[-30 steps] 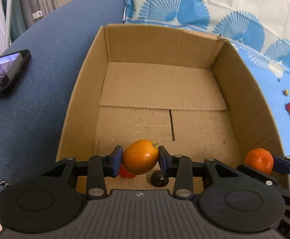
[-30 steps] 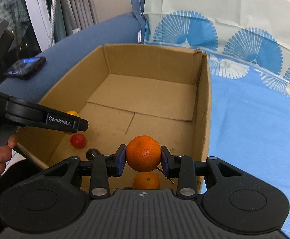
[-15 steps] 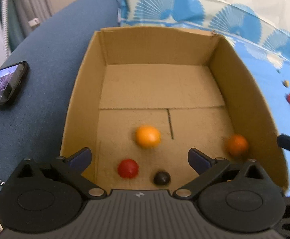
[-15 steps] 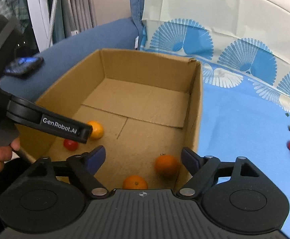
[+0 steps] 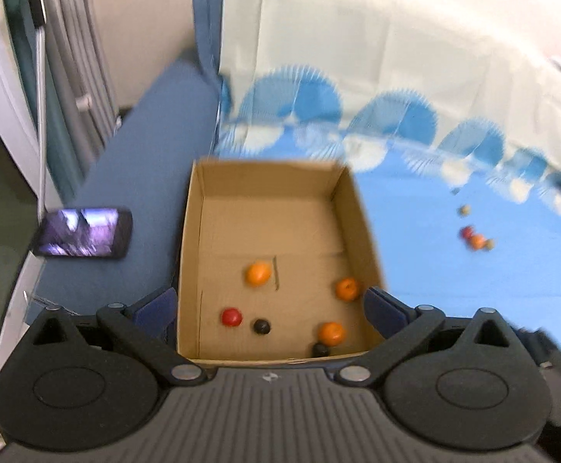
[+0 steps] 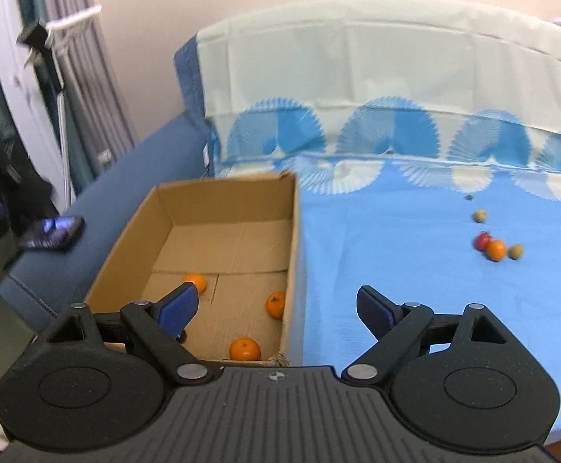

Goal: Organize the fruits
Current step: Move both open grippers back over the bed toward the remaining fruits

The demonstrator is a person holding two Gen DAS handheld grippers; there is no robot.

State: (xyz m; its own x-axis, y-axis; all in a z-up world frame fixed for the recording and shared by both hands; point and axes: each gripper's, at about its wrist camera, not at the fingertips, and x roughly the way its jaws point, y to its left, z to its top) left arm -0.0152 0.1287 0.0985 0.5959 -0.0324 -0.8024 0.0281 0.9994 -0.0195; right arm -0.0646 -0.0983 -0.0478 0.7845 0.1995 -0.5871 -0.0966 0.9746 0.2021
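An open cardboard box sits on the blue cloth. Inside lie an oval orange kumquat, two mandarins, also in the right wrist view, a red tomato and two dark fruits. My left gripper is open and empty, high above the box's near end. My right gripper is open and empty, above the box's right wall. Loose small fruits lie on the cloth at right.
A phone lies on the blue sofa arm left of the box. A fan-patterned cloth covers the seat and backrest. Curtains and a white stand are at far left.
Both grippers opened and dropped their fruit: the kumquat and the mandarin now lie in the box. Both grippers then rose and pulled back; the right one shifted right.
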